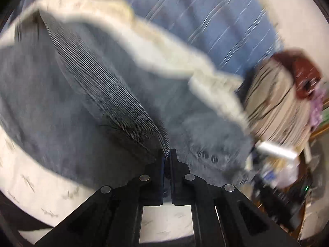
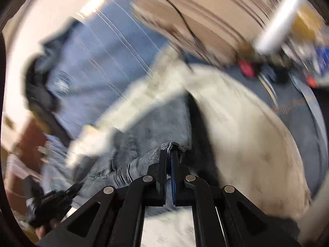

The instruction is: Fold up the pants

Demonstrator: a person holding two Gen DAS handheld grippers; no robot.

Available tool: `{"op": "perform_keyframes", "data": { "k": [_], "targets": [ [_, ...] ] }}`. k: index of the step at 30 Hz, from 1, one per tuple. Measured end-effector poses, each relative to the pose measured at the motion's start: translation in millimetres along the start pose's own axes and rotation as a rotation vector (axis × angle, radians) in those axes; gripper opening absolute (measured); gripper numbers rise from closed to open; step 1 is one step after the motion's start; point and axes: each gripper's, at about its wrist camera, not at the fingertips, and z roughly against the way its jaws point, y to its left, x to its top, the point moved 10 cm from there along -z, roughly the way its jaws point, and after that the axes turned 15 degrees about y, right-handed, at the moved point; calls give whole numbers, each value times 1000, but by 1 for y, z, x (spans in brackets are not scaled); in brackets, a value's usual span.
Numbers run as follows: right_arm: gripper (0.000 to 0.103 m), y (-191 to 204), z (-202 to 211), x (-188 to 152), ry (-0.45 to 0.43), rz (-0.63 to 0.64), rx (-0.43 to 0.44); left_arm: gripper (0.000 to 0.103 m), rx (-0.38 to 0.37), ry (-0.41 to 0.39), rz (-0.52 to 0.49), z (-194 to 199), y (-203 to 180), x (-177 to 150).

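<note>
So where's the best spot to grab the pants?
At the ribbed waistband edge, one corner per claw, coming in flat from its open side. That band is thick and folded, so it won't slip. The left claw and right claw each already pinch the pants there.

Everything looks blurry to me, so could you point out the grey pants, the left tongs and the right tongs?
Grey fleece-lined pants (image 1: 61, 103): left wrist view, outer grey fabric.
Left tongs (image 1: 169, 154): left wrist view, between fingertips.
Right tongs (image 2: 169, 154): right wrist view, between fingertips.

White patterned bedsheet (image 1: 30, 183), blue striped bedding (image 1: 205, 20) (blurred)
</note>
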Motion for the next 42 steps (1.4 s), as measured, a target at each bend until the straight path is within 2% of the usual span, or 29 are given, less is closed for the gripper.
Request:
{"op": "perform_keyframes", "data": {
  "k": [1,3,4,6,7,9,11,13,14,15,17,19,21,24,26,28,31,32,34,37,40,41,42],
  "targets": [
    [2,-5,-5,-4,22,-16,-8,3,7,8,6,-6,7,-5],
    [2,-8,3,-8,-3,-13,-44,3,-33,-8,22,0,8,-13],
    [2,-7,8,-10,-18,0,-69,3,-45,-32,-2,9,2,-17],
    [2,-4,10,-13,-28,21,-143,4,-3,-48,-34,14,-1,-21],
    [2,-6,3,-13,-16,20,-182,5,25,-31,-38,8,3,-23],
    [6,-14,-21,-16,65,28,-270,5,77,29,-36,-11,14,-27],
    [10,-18,-25,-20,77,10,-277,10,61,58,-33,-18,24,-32],
    [19,-10,-4,-20,-7,26,-252,21,35,35,-58,-3,24,-34],
    [42,-4,9,-20,-63,39,-244,30,21,12,-74,10,24,-34],
    [64,7,23,-21,-121,64,-225,35,12,-27,-87,25,26,-33],
    [68,41,45,-25,-203,164,-165,39,10,-83,-107,52,27,-29],
    [68,76,50,-31,-213,252,-101,43,-2,-130,-98,76,33,-24],
    [74,122,40,-42,-172,366,14,46,-3,-178,-54,100,47,-15],
    [75,187,5,-63,-48,508,171,49,-10,-243,10,133,77,9],
    [75,223,-20,-81,30,592,238,51,-3,-282,75,158,110,29],
    [75,254,-47,-101,106,679,254,51,31,-296,129,178,137,47],
    [75,289,-92,-121,184,785,217,54,100,-269,198,182,163,75],
    [75,301,-104,-125,204,810,210,53,100,-252,220,183,172,85],
    [75,325,-124,-132,234,853,202,54,64,-244,260,187,187,102],
    [75,355,-153,-138,232,918,155,54,21,-232,312,185,201,120],
    [72,369,-187,-135,214,978,52,51,17,-228,362,170,215,126],
    [69,372,-198,-135,214,991,11,46,27,-223,380,165,216,125],
    [46,370,-209,-135,229,1003,-28,35,21,-237,378,166,215,127]
  ]
}}
